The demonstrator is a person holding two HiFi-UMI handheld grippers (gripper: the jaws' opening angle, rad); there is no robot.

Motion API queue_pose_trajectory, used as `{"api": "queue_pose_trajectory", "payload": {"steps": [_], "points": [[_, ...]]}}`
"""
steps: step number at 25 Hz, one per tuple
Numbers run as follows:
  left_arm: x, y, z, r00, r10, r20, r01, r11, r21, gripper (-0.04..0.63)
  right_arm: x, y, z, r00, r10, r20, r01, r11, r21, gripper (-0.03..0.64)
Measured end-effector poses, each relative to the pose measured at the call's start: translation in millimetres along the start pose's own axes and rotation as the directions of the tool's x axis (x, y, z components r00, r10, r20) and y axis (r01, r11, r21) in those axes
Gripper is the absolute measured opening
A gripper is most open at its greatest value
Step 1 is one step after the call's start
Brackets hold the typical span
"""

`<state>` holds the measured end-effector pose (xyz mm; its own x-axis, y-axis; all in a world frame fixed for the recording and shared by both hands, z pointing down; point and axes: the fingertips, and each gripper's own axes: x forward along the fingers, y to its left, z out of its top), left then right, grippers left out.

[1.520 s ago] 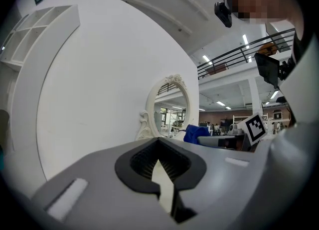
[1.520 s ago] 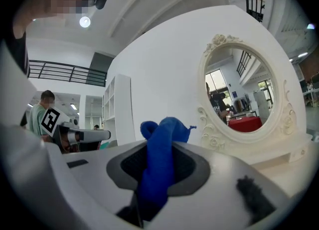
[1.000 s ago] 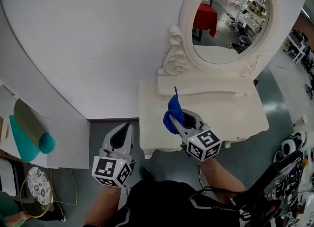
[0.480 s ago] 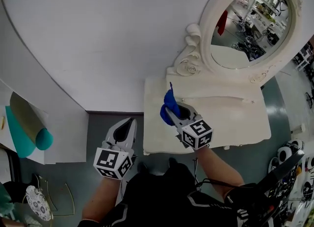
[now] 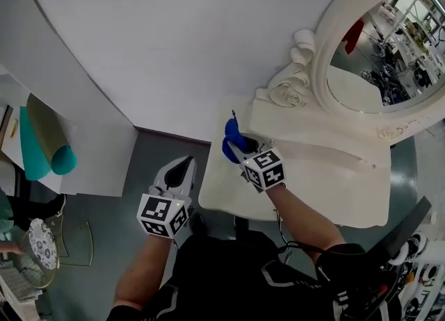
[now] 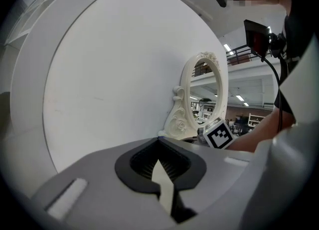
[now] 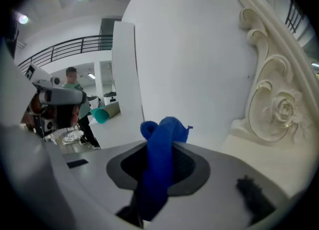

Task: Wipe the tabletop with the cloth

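1. Your right tongs are clamped on the blue cloth. The right gripper view shows the fabric pinched between the jaws, with its bunched end standing up past the tips.
2. Only the head view places that grip: the white bench lies under the right tongs, which are near its left rear corner. You cannot tell from any view whether the cloth touches the benchtop.
3. Your left tongs have their jaws together with nothing between them, as the left gripper view shows. The head view adds that they are off the bench, over the grey floor, with the bench edge just to their right.
4. The left gripper view catches the right tongs' marker cube ahead and to the right, with the oval mirror beyond it.
5. The right gripper view alone shows the carved scroll of the mirror frame close on the right. Far to the left of the jaws it shows a standing person and a teal roll.
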<state>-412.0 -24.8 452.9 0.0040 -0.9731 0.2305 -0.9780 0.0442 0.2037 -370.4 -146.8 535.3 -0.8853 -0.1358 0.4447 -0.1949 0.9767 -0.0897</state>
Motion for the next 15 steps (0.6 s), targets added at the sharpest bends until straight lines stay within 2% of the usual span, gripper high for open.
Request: {"api": "queue_pose_trajectory", "payload": {"steps": [4, 9, 15], "points": [[1.7, 5.7, -21.0, 0.999, 0.035, -0.033, -0.036, 0.999, -0.017, 0.009, 34.5, -14.8, -26.4, 0.995, 0.013, -0.102, -0.014, 1.000, -0.013, 0.098], [-10.0, 10.5, -49.5, 0.993, 0.089, -0.078, -0.095, 0.993, -0.075, 0.009, 69.8, -21.1, -64.2, 0.974, 0.023, -0.224, -0.031, 0.999, -0.031, 0.100], [-13.4, 19.8, -59.7, 0.990, 0.101, -0.097, -0.109, 0.991, -0.081, 0.009, 97.0, -34.8, -80.6, 0.959, -0.007, -0.285, -0.001, 1.000, -0.028, 0.100]]}}
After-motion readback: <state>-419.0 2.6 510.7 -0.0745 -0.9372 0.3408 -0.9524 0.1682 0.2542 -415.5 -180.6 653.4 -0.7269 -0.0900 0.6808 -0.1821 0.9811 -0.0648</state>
